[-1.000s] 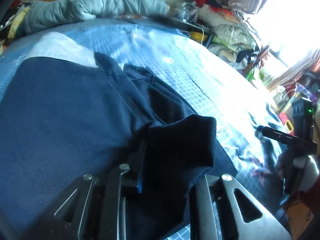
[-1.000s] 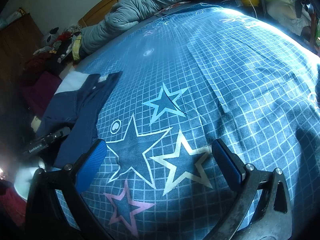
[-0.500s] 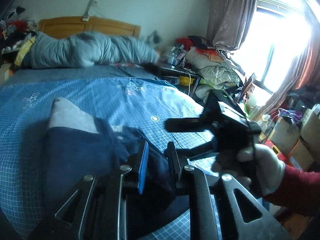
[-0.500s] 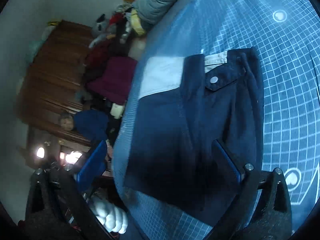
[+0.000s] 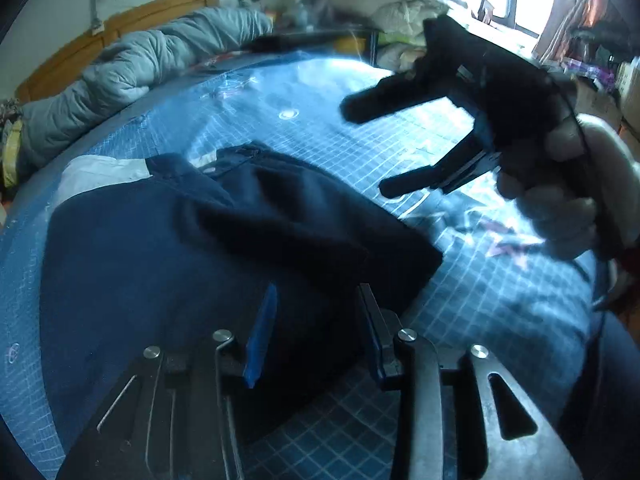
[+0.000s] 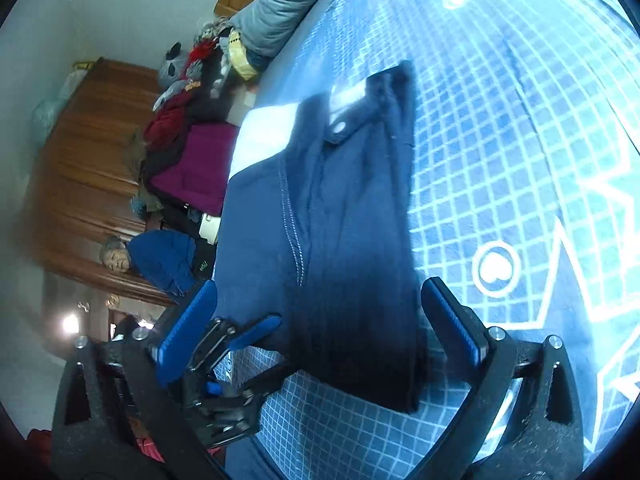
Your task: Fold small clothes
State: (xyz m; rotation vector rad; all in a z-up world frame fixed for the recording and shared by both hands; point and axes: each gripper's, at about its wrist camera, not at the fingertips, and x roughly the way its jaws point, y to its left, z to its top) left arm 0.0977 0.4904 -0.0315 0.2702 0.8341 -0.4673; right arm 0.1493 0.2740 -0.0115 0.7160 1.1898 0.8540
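Bedspread [image 6: 520, 128] beneath half-shadowed navy shorts [image 6: 340, 220]

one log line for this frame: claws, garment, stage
left claw: open, over garment hem | right claw: open, above garment | navy shorts: folded lengthwise, flat on bed sheet | stage: between folds

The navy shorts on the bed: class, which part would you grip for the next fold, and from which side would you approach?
Probably the near hem of the navy shorts, approached low from the bed's near edge: that edge lies flat and free on the blue bedsheet, directly ahead of the open left gripper. The open right gripper could take the adjacent corner.
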